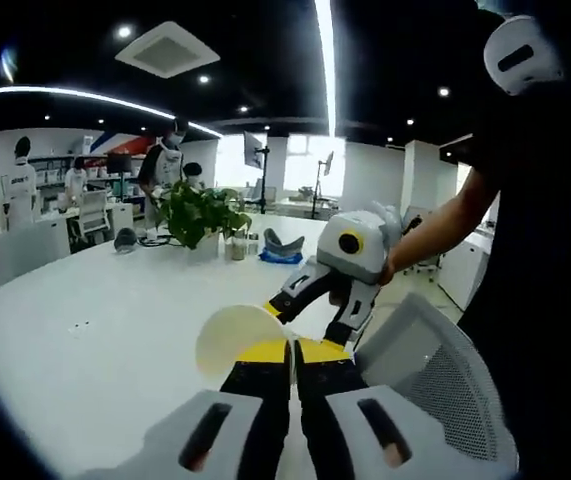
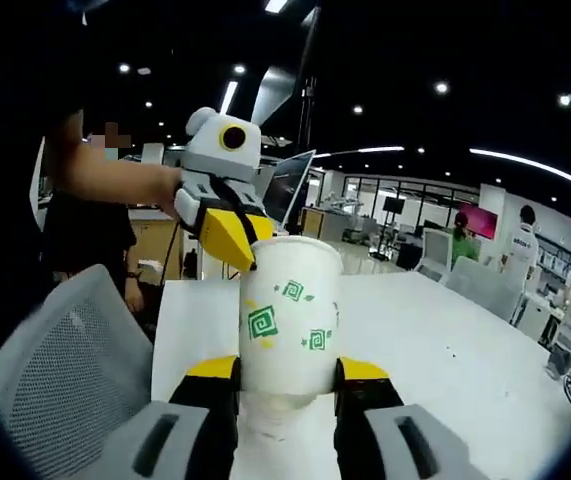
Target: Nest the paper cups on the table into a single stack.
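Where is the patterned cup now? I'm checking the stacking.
In the right gripper view the patterned cup sits centre, upright between the right gripper jaws, the left gripper pinching its rim.

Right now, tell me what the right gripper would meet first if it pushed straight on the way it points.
Most likely the left gripper. It sits at the far rim of the paper cup held by the right gripper, right ahead. Depth is unclear, but nothing seems to lie between.

Over the white bench (image 1: 85,330), the left tool (image 1: 292,362) pinches the rim of a paper cup (image 1: 233,338) between closed yellow tips, the right tool (image 1: 310,300) meeting it from beside a grey mesh chair (image 1: 435,375).
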